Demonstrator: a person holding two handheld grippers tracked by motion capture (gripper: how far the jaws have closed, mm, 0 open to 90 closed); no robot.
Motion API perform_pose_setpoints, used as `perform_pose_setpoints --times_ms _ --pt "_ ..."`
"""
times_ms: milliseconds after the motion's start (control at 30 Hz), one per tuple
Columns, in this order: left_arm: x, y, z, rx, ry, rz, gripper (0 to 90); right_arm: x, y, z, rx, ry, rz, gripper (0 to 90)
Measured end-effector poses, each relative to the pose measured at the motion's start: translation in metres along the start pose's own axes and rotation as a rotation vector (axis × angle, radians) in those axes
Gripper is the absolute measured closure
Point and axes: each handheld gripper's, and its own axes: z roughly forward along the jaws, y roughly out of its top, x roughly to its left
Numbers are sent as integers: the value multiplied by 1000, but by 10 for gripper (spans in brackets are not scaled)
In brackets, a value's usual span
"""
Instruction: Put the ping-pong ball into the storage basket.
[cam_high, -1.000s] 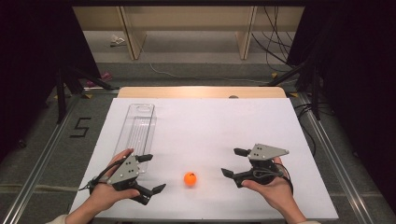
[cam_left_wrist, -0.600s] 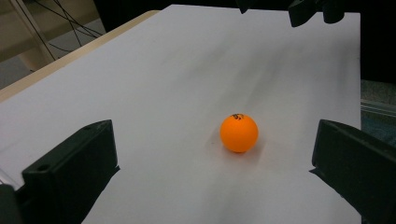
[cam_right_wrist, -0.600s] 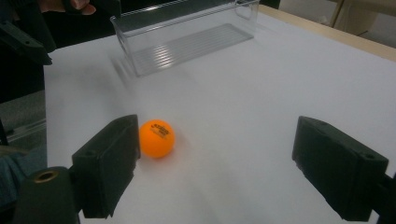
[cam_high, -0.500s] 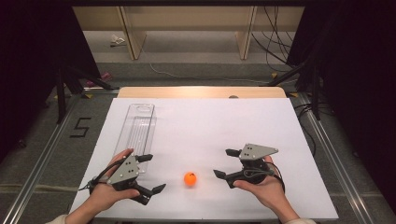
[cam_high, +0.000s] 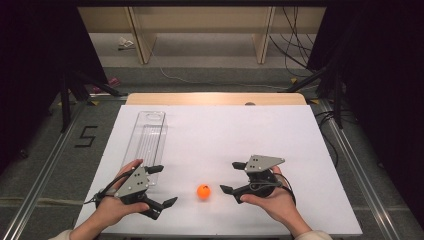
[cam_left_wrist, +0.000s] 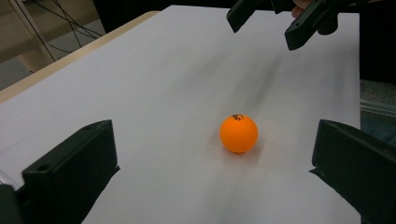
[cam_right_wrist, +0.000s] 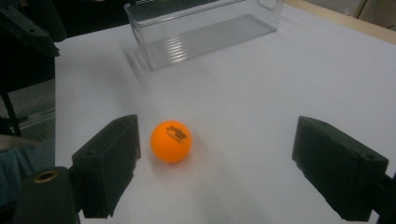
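Observation:
An orange ball (cam_high: 203, 191) lies on the white table (cam_high: 240, 135) near the front edge, between the two grippers. My left gripper (cam_high: 165, 185) is open a short way to the ball's left. My right gripper (cam_high: 228, 177) is open close on the ball's right. In the left gripper view the ball (cam_left_wrist: 238, 133) rests just ahead of the wide-apart jaws of my left gripper (cam_left_wrist: 212, 156), untouched, with the right gripper (cam_left_wrist: 280, 18) beyond it. In the right gripper view the ball (cam_right_wrist: 171, 141) sits close to the left jaw of my right gripper (cam_right_wrist: 217, 151), not gripped.
A long clear plastic tray (cam_high: 147, 137) lies lengthwise on the table's left side, just behind the left gripper; the same tray (cam_right_wrist: 205, 32) is seen in the right gripper view. A wooden strip (cam_high: 215, 98) borders the far edge. Dark stands and cables surround the table.
The right gripper has moved left and toward the front edge, closing in on the ball. The left gripper and the ball have stayed put.

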Motion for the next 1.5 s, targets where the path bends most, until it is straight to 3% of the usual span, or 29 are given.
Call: perform_pose_setpoints --times_ms 1500 --pt "0 0 -1 -3 -1 4 0 12 5 56 114 95 -52 163"
